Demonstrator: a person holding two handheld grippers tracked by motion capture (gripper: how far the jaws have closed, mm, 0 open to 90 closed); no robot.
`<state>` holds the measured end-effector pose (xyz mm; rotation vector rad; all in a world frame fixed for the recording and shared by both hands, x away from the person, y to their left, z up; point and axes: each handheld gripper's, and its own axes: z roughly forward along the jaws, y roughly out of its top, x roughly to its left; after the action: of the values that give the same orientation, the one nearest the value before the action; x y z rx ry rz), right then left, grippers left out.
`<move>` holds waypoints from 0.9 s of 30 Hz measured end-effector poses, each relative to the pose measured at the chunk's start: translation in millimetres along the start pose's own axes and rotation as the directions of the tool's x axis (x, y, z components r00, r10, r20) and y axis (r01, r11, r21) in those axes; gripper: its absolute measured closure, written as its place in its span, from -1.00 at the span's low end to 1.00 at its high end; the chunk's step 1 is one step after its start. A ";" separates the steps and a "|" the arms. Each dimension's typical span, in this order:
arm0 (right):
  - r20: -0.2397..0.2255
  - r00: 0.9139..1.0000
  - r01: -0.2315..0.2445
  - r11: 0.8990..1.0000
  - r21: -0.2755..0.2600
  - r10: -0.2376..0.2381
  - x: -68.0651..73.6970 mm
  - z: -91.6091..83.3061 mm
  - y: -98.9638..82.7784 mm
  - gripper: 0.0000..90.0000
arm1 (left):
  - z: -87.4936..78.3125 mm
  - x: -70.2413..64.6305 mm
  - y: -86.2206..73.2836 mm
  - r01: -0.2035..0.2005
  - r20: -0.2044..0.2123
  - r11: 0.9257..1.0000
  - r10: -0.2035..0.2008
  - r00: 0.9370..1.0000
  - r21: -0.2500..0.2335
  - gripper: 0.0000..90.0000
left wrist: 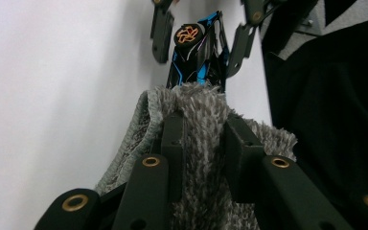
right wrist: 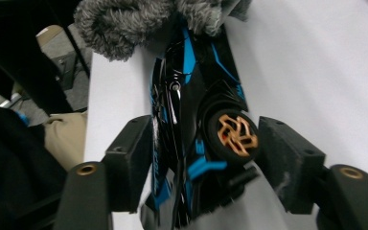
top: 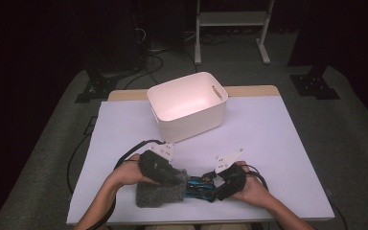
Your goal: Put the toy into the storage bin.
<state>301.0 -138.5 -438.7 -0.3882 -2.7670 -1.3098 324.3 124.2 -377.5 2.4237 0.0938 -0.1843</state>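
A black and blue toy car [top: 199, 188] with orange wheels lies near the table's front edge. My right gripper [top: 214, 188] comes in from the right, and in the right gripper view its pads [right wrist: 287, 158] press the car [right wrist: 187, 124] at the body side and a wheel. A grey fluffy cloth [top: 160, 195] lies left of the car, one end draped over the car's far end [right wrist: 139, 19]. My left gripper [left wrist: 203, 132] is shut on a raised fold of the cloth [left wrist: 203, 100]. Beyond it is the car [left wrist: 196, 57] between the other gripper's jaws.
A white plastic bin [top: 191, 124] with handle slots stands empty at the table's back middle. The white table cover [top: 268, 143] stretches bare to the right. The table's front edge runs just under both hands. A white rack [top: 230, 28] and black stands are on the floor behind.
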 end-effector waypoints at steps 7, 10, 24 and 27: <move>-0.050 0.999 0.018 1.000 0.011 -0.017 3.9 10.9 0.9 0.08 | -1.0 -2.9 0.7 0.011 -0.005 1.000 -0.011 1.000 0.005 0.65; -0.042 0.998 0.038 0.999 0.005 -0.037 5.9 10.5 0.0 0.11 | -2.4 -3.5 3.5 0.013 -0.018 1.000 -0.012 1.000 0.013 0.68; 0.041 0.989 0.141 0.990 0.017 -0.142 -9.6 4.6 0.4 0.12 | -7.0 11.3 -0.3 -0.008 -0.110 0.998 0.015 0.994 0.064 0.68; 0.027 0.995 0.097 0.995 0.001 -0.097 -11.4 -1.3 -0.3 0.04 | -7.9 11.1 -4.4 0.006 -0.095 0.999 -0.002 0.995 0.042 0.68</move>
<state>311.9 -142.0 -439.9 -0.2764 -2.8414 -1.3349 335.5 132.9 -376.2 2.4748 0.1385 -0.0728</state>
